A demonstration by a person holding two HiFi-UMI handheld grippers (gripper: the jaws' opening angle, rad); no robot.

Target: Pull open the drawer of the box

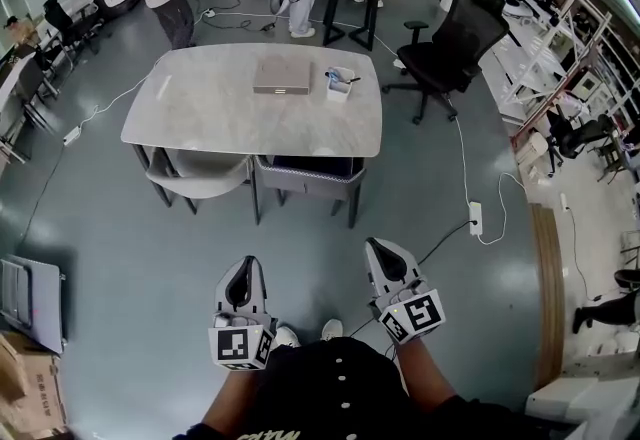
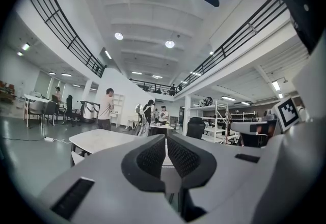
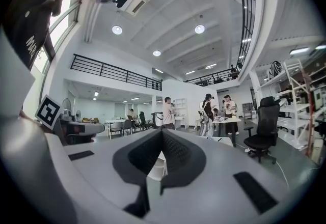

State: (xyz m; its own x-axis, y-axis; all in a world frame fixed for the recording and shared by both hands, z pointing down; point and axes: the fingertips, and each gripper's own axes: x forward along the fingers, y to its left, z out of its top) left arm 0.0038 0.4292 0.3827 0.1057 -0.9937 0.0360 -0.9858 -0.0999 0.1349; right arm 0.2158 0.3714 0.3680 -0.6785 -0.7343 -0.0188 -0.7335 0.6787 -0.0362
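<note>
one grey table (image 1: 200, 128) stands ahead, two chairs (image 1: 305, 176) tucked under its near edge. one flat box (image 1: 282, 75) lies by its far edge, one small white tub (image 1: 339, 84) just beside it. well apart from it hover the left gripper (image 1: 243, 273) and right gripper (image 1: 383, 253), each with jaws pressed together, empty.

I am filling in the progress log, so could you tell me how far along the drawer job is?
Done: nothing yet; the box sits on the table with no drawer seen sticking out. In hand: nothing; the left gripper and right gripper are held by the person's body, well short of the table, jaws together and empty. Left: walk up, take hold of the drawer, pull it open.
</note>
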